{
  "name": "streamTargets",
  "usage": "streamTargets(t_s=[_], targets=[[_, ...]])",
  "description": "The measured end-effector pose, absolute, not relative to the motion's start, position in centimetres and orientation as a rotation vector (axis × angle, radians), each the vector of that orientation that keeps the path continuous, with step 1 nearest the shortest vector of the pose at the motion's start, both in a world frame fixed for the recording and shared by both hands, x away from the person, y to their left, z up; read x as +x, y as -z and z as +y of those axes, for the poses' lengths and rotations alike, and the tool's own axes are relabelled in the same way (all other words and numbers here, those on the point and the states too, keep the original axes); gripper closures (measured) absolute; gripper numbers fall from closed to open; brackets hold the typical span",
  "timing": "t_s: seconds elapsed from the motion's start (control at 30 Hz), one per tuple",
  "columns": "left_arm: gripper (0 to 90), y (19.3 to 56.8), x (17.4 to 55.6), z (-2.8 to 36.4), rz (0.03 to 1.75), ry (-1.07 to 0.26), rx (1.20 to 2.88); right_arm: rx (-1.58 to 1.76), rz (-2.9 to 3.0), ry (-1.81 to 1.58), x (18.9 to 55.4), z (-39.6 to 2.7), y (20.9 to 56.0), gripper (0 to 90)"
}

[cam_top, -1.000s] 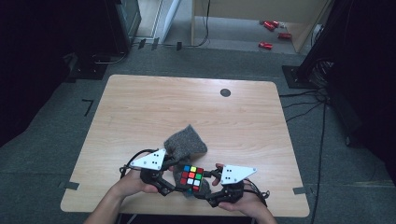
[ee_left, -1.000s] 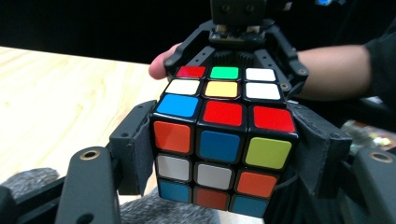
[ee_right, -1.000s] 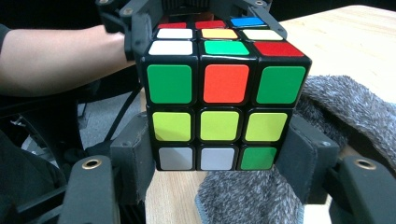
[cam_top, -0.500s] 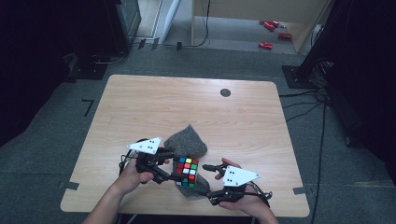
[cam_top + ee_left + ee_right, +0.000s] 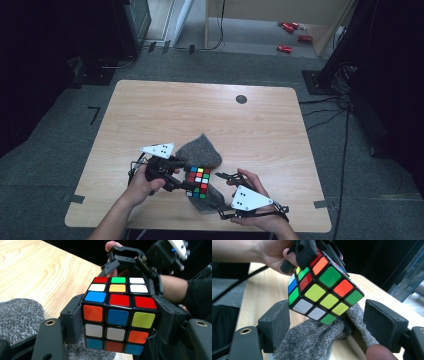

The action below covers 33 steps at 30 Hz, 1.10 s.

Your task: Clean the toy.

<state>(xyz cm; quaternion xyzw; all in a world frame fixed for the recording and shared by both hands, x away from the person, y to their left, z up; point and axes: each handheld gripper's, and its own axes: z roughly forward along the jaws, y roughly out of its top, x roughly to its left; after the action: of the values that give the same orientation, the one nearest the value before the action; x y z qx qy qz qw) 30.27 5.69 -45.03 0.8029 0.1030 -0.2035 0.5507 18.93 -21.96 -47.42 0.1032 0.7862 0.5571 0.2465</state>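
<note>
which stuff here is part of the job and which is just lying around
In the job:
- puzzle cube, clamped in the left hand-held gripper
- grey woolly cloth under it
- right hand-held gripper, jaws just opened, off the cube

Lying about:
- red objects on the floor
- black round spot on the table

- I see a black-framed plastic puzzle cube (image 5: 117,315) with scrambled stickers: red, green, white, orange, blue and yellow-green squares on its faces.
- In the right gripper view I read that cube's (image 5: 324,290) near face as mostly yellow-green and green, with orange, red and white squares.
- A mottled grey woolly cloth (image 5: 200,152), speckled light and dark.
- The pale wooden table top (image 5: 200,107) has streaky grain and one dark round spot (image 5: 241,99).
- The left gripper (image 5: 186,186) and the right gripper (image 5: 218,176) are black; each carries a white three-cornered plate with small dark dots.
- The jaw pads look dark grey, matte.
</note>
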Motion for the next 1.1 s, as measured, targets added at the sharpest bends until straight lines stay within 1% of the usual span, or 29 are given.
streamTargets(t_s=[0.2, 0.5, 0.6, 0.8, 0.97, 1.03, 1.07, 1.1], targets=[[34.4, 45.1, 30.6, 5.3, 0.257, 0.552, 1.931, 0.199, 2.108, -1.467, 18.8, -21.4, 47.8, 18.7], [34.4, 45.5, 31.1, 4.7, 0.335, 0.646, 1.942, 0.136, 2.063, -1.421, 18.7, -20.8, 48.2, 18.8], [34.4, 45.6, 31.1, 4.2, 0.337, 0.687, 1.938, 0.128, 2.061, -1.419, 18.6, -20.7, 48.2, 19.6], [34.3, 45.8, 31.0, 3.3, 0.369, 0.75, 1.946, 0.1, 2.067, -1.411, 18.5, -20.4, 48.2, 24.1], [33.9, 46.0, 30.7, 3.6, 0.391, 0.726, 1.887, 0.07, 2.069, -1.4, 18.2, -20.5, 47.9, 31.4], [33.5, 46.0, 30.7, 3.7, 0.379, 0.722, 1.878, 0.096, 2.082, -1.435, 18.3, -20.8, 47.7, 32.4], [31.2, 45.9, 30.6, 3.6, 0.371, 0.707, 1.885, 0.118, 2.091, -1.46, 18.4, -21.0, 47.6, 32.8], [31.2, 45.8, 30.5, 3.6, 0.369, 0.697, 1.89, 0.118, 2.091, -1.46, 18.4, -21.0, 47.6, 32.8]])
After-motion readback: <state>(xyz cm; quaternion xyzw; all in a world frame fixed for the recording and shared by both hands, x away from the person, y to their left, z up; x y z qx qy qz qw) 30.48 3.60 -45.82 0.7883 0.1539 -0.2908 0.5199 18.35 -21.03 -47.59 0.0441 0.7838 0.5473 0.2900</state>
